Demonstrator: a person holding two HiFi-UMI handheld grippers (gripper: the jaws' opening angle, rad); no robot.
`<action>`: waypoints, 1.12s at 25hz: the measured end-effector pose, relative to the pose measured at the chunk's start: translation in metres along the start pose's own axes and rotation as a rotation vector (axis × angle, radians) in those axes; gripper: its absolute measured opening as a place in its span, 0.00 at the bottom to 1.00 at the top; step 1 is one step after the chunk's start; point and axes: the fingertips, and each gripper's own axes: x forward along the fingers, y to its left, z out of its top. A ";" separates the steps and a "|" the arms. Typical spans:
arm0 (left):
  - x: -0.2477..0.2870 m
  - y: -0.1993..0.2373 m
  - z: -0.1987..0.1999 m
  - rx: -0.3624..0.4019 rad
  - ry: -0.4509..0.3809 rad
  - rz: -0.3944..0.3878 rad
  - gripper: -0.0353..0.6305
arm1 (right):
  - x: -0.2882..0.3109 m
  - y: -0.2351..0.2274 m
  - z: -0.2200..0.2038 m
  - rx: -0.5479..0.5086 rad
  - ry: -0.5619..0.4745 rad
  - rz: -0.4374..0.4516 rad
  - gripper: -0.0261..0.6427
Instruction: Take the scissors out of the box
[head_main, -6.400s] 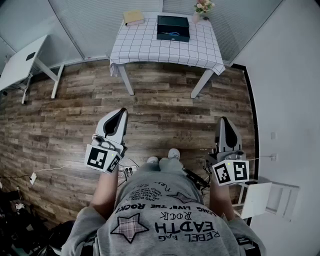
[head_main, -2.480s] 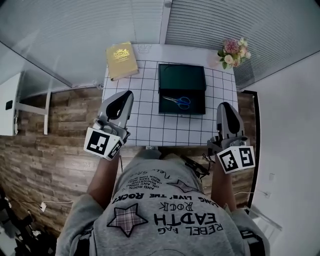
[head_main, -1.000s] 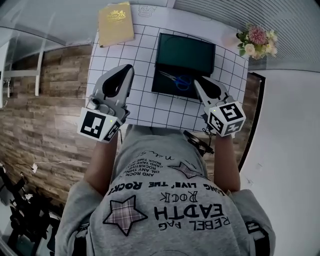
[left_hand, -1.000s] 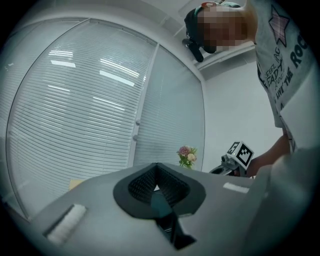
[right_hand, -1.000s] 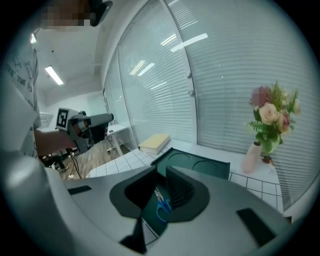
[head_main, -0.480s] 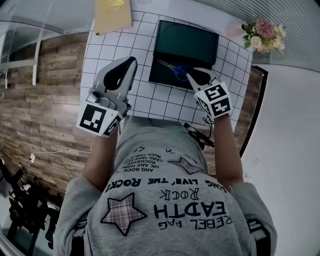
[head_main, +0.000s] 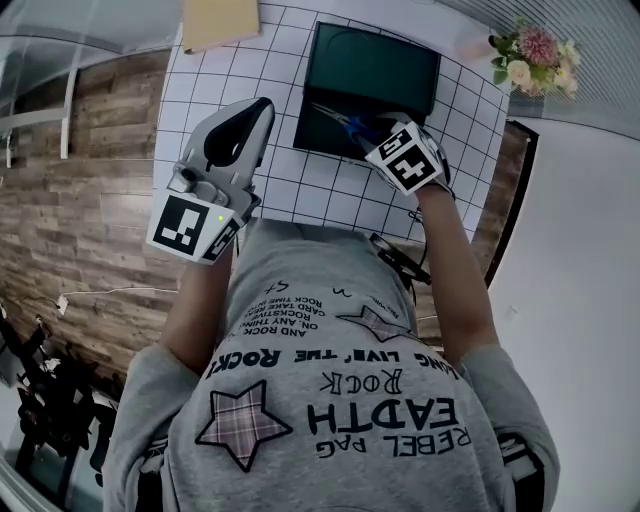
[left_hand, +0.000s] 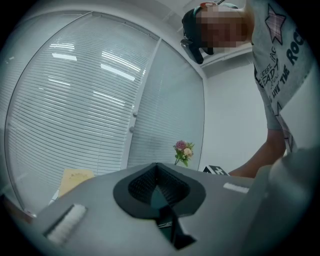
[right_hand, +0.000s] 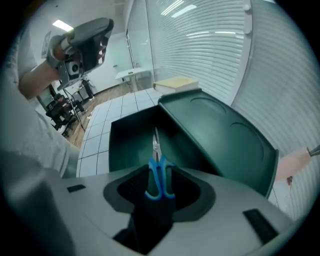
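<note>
Right gripper (head_main: 368, 135) wide open over the scissors (right_hand: 157, 161), which are in the box (right_hand: 125, 145).

Its jaws have only just been spreading apart, and in the right gripper view the blue handles sit right in the gap between them, pads not squeezing anything. The scissors lie flat on the floor of the dark green box, blades pointing away from the gripper, with the lid (right_hand: 220, 135) tipped back behind. The box is on the table (head_main: 230, 60) with the checked cloth, a tan book (head_main: 218, 18) at the far left corner and flowers (head_main: 530, 55) at the far right. The left gripper (head_main: 258, 108) hangs over the table's near left edge, jaws pressed together on nothing.
</note>
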 end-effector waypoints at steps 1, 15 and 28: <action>0.000 0.000 0.000 0.000 0.000 0.000 0.04 | 0.003 0.000 -0.001 -0.015 0.020 0.010 0.23; -0.002 0.004 0.001 0.002 -0.002 0.029 0.04 | 0.026 0.000 -0.007 -0.078 0.109 0.027 0.23; 0.000 0.000 0.003 0.009 0.001 0.027 0.04 | 0.026 -0.002 -0.007 -0.095 0.103 0.006 0.19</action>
